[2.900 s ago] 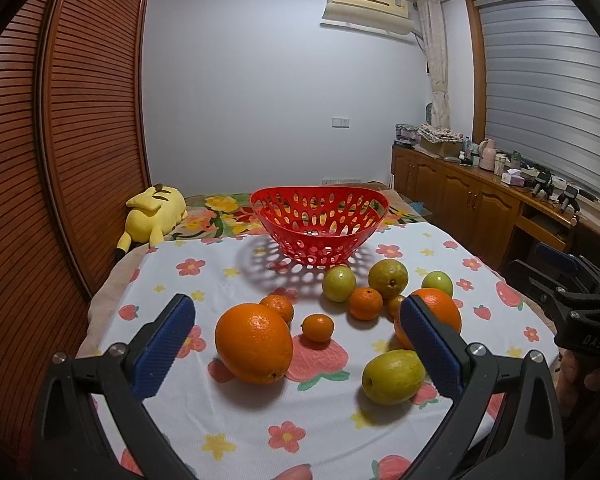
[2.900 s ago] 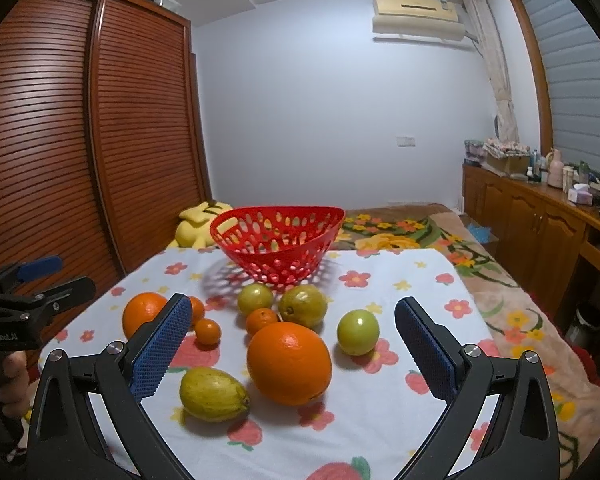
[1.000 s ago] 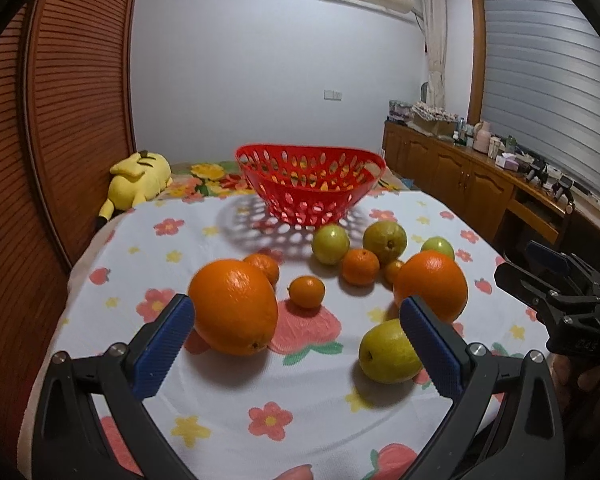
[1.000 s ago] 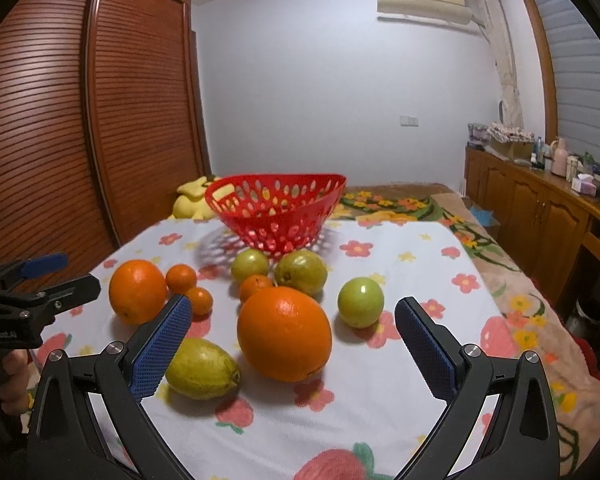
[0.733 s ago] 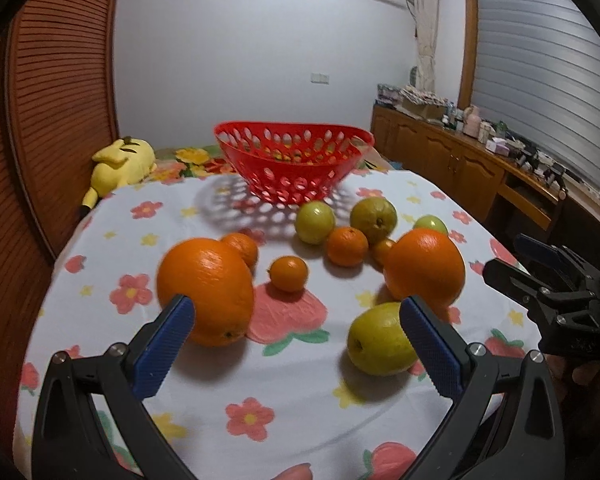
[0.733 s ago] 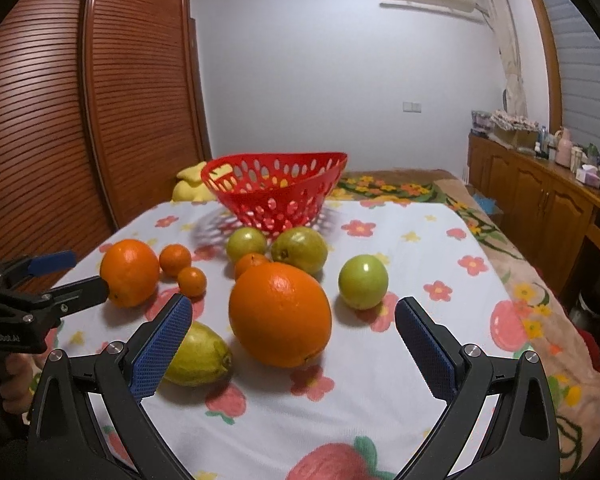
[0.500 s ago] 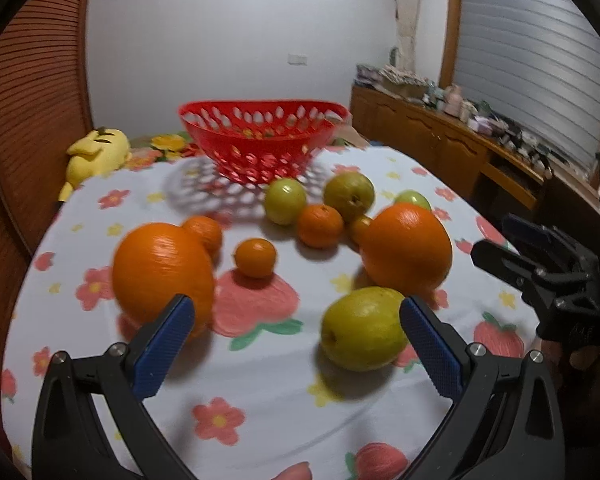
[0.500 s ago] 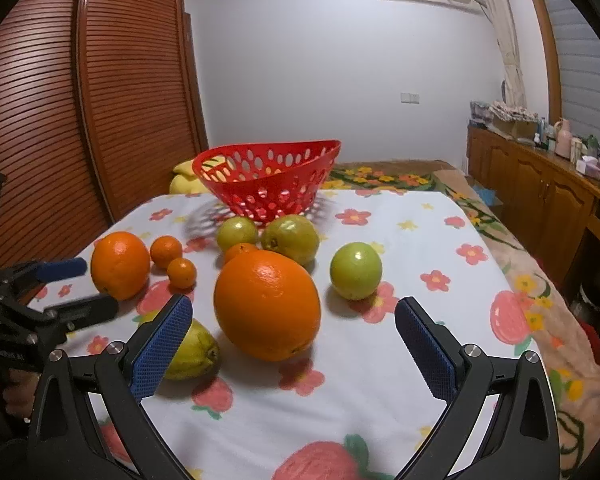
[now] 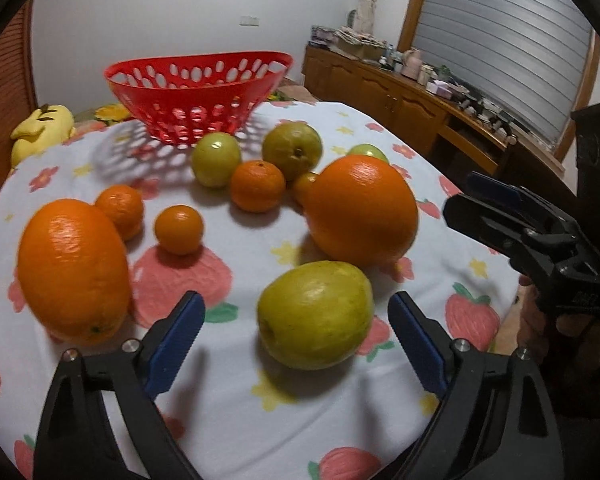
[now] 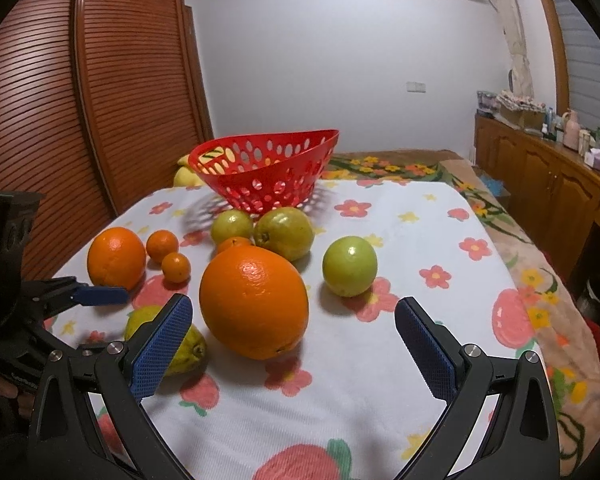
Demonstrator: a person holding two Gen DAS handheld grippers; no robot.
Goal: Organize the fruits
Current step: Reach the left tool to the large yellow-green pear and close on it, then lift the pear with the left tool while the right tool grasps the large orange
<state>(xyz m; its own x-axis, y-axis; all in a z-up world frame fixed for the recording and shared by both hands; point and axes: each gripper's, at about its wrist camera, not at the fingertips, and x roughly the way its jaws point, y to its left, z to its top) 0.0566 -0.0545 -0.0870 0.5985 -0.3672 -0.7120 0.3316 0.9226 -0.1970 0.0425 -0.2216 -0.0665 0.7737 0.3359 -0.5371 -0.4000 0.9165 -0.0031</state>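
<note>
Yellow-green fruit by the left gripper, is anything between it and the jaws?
Nothing visible. The yellow-green fruit lies just ahead of the left gripper, whose jaws have just been closing and stand open without touching it; only bare tablecloth lies between.

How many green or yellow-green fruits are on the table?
4. A pear-like fruit nearest the left tongs, two just before the basket, and one alone on the right, half hidden in the left view. More may be hidden.
</note>
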